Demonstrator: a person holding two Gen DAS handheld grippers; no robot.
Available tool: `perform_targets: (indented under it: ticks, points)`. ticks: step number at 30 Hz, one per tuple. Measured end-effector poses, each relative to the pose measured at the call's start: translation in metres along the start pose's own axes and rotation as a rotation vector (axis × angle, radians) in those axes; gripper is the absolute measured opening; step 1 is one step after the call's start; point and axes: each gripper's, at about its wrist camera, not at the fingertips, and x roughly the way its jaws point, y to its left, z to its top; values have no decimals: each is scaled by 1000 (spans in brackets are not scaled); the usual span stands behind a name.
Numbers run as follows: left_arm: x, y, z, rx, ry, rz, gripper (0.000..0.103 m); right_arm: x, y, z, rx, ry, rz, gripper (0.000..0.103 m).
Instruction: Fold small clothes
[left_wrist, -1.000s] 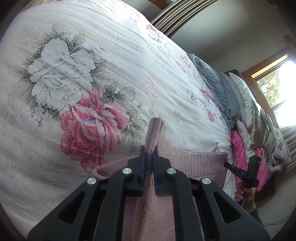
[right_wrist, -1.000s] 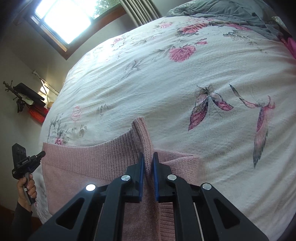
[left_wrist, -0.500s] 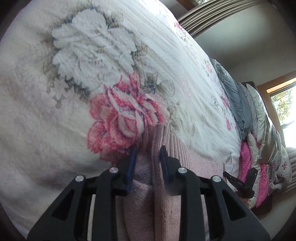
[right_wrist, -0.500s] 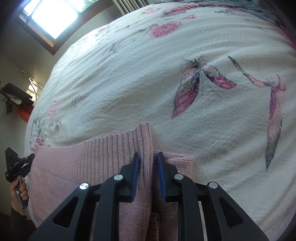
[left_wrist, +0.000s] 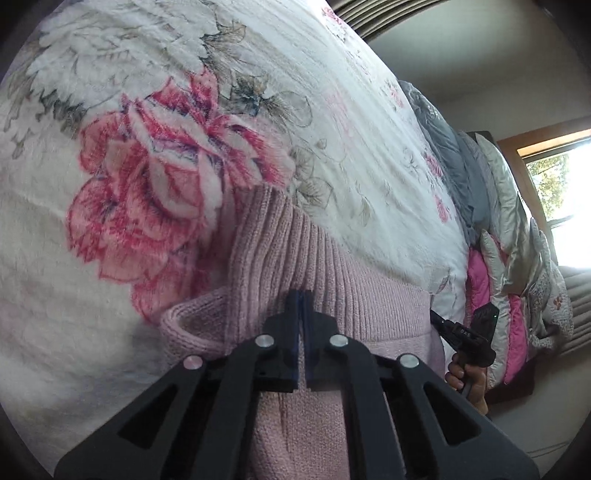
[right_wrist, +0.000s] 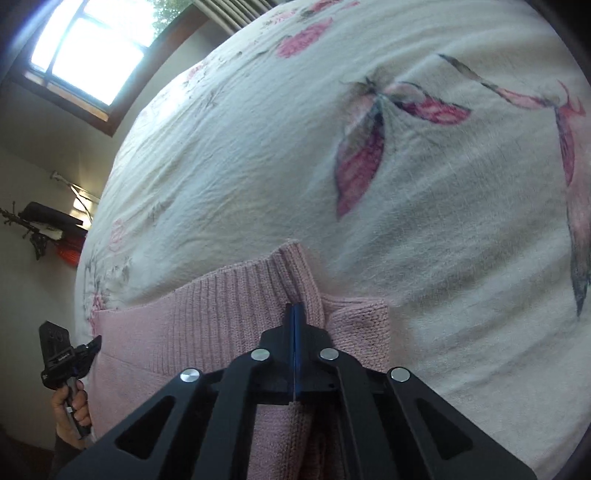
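Observation:
A pink knitted sweater (left_wrist: 332, 280) lies on the flowered bedspread (left_wrist: 92, 314), ribbed hem forward. A rolled edge curls at its left. My left gripper (left_wrist: 300, 295) hovers over the hem, its blue pads pressed together, and I see no fabric pinched between them. In the right wrist view the same sweater (right_wrist: 207, 314) spreads to the left, with a raised crease in the hem just ahead of my right gripper (right_wrist: 294, 308). That gripper is shut, pad against pad. Each view also shows the other gripper (left_wrist: 465, 332) (right_wrist: 70, 354) held in a hand at the sweater's far edge.
The bedspread (right_wrist: 295, 166) stretches far ahead of both grippers. Grey and pink pillows and quilts (left_wrist: 498, 221) are piled along the right side of the bed. A window (right_wrist: 88, 51) and a wall shelf (right_wrist: 48, 221) lie beyond the bed's edge.
One second ago both grippers held a pinched ridge of the hem. Half a second ago both stood open around it. Now both are shut again and the hem lies flatter on the bed.

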Motion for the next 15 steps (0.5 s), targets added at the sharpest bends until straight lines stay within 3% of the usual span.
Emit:
perform_targets:
  ticks: [2,3,6,8,9,10,13,14,15]
  points:
    - [-15,-9,-2,29,-23,-4,7,-12,7,-2,-12,-14,12,5]
    - [-26,-15,-8,51,-38,-35,12,-22,13,-7,-30,-25,34,6]
    - [-51,-36,-41,151,-37,-157,12,-48,24,-35,-74,-25,157,6]
    - [-46,-33,-64,167,-1,-147,12,-49,19,-55,-92,1,160,6]
    - [-37,-26,-73,164,22,-108,11,-45,12,-61,-86,17,145,4]
    - [-30,-17,-79,156,31,-67,2,-39,2,-65,-69,26,119,0]
    - [-27,7,-77,62,9,-99,1,-34,-18,-66,19,32,154,0]
    - [-33,4,-78,66,-10,-84,0,-39,-15,-67,24,21,145,0]
    - [-41,-3,-81,81,-28,-82,6,-47,-9,-68,12,4,138,4]
